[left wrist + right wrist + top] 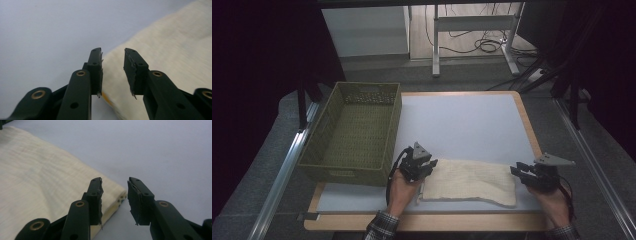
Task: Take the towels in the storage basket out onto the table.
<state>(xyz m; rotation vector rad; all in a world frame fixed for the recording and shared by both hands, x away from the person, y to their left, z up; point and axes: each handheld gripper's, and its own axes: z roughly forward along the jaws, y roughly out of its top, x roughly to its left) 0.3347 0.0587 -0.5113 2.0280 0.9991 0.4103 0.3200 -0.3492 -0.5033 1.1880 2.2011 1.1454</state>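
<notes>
1. Nearest me in the high view, my two forearms come in from the bottom edge, plaid cuffs showing at each wrist.
2. My left gripper (428, 163) sits at the left end of the folded cream cloth (472, 182), its jaws angled toward the cloth's far left corner.
3. In the left gripper view I see that gripper (113, 65) with its jaws parted to a moderate gap, holding nothing; the cloth (162, 60) edge lies between and beyond them, and whether the tips touch it I cannot tell.
4. My right gripper (518, 170) sits at the cloth's right end, a grey three-cornered plate on top of it.
5. In the right gripper view its jaws (114, 192) also stand apart, empty, straddling the corner of the cloth (37, 187), which shows a folded, layered edge there.
6. The cloth lies flat along the near edge of the pale mat (462, 125), stretched between my two grippers.
7. Farther back on the left stands a green woven basket (327, 135), just beside my left gripper, its near right corner close to the cloth.
8. Beyond the table (524, 117) I see a floor with metal desk legs and loose cables.
</notes>
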